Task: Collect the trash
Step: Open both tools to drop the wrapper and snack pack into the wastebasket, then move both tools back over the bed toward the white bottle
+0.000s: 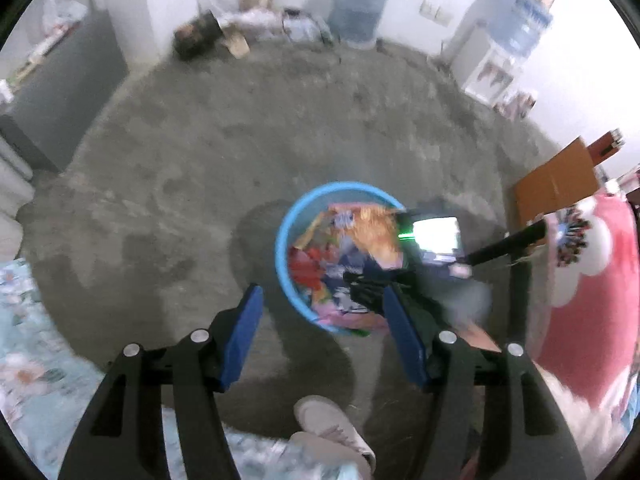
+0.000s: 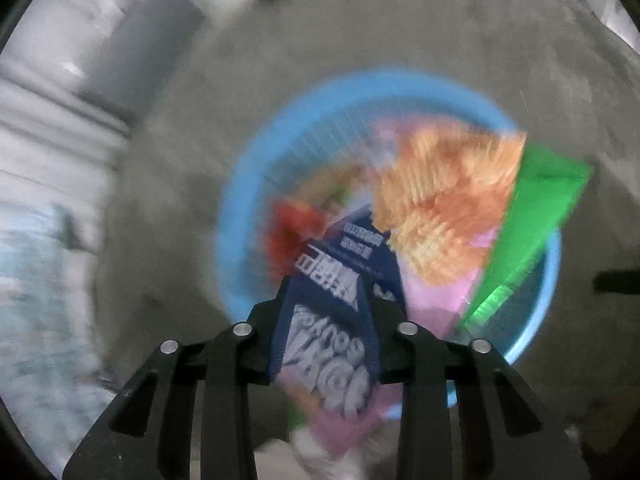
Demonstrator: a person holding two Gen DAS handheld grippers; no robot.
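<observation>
A round blue basket (image 1: 282,240) (image 2: 228,220) stands on the concrete floor, filled with wrappers. An orange packet (image 1: 376,232) (image 2: 440,208) lies on top, a green one (image 2: 536,216) leans over the right rim, and a red one (image 1: 306,268) sits lower. My left gripper (image 1: 320,290) hangs open above the basket's near edge, nothing between its pads. My right gripper (image 1: 366,286) (image 2: 326,280) points down into the basket. A dark blue packet with white lettering (image 2: 348,264) fills the gap between its pads. Blur hides whether the pads press on it.
A person's white shoe (image 1: 332,424) stands just below the basket. A cardboard box (image 1: 556,184) and red floral fabric (image 1: 592,280) are on the right, floral bedding (image 1: 24,340) on the left. A grey cabinet (image 1: 68,80), water jug (image 1: 362,4) and dispenser (image 1: 496,60) line the walls.
</observation>
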